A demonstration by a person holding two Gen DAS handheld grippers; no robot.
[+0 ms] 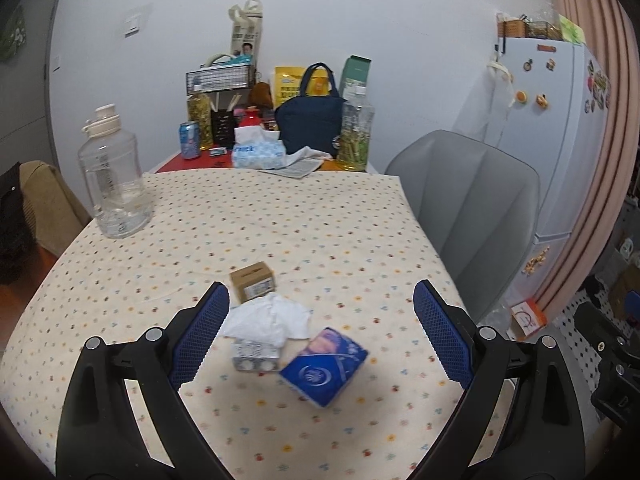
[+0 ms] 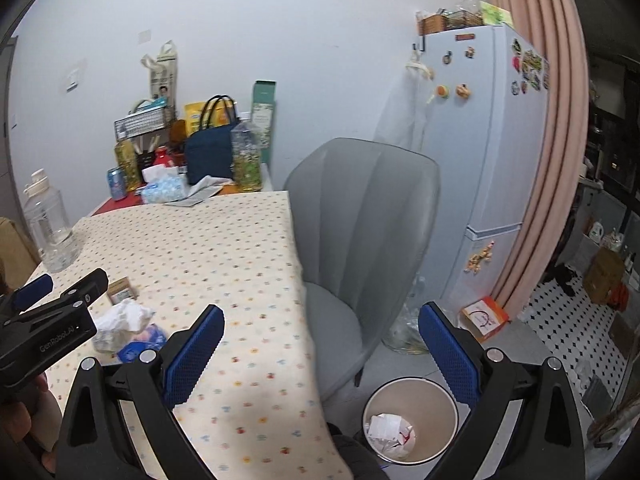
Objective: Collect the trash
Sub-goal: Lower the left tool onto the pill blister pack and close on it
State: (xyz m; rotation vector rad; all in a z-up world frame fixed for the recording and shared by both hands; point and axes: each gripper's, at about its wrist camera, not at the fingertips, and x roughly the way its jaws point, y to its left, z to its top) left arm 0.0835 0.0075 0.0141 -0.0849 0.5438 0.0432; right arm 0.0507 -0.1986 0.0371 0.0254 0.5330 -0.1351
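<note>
On the dotted tablecloth (image 1: 256, 224) lie a crumpled white tissue (image 1: 268, 320), a silver pill blister pack (image 1: 256, 360) under its near edge, a blue tissue packet (image 1: 324, 368) and a small brown cardboard box (image 1: 253, 280). My left gripper (image 1: 322, 324) hovers open just above them, its blue pads either side of the pile. My right gripper (image 2: 320, 344) is open and empty, off the table's right edge above a round bin (image 2: 410, 394) that holds crumpled paper (image 2: 390, 432). The same tissue (image 2: 124, 316) and packet (image 2: 140, 344) show at the left of the right wrist view, beside the left gripper's body (image 2: 48, 320).
A clear water jug (image 1: 114, 176) stands at the table's left. Bags, jars, a can (image 1: 190, 140) and a tissue box (image 1: 258, 152) crowd the far end. A grey chair (image 2: 360, 240) sits by the table's right edge, with a fridge (image 2: 484, 152) and pink curtain (image 2: 532, 120) beyond.
</note>
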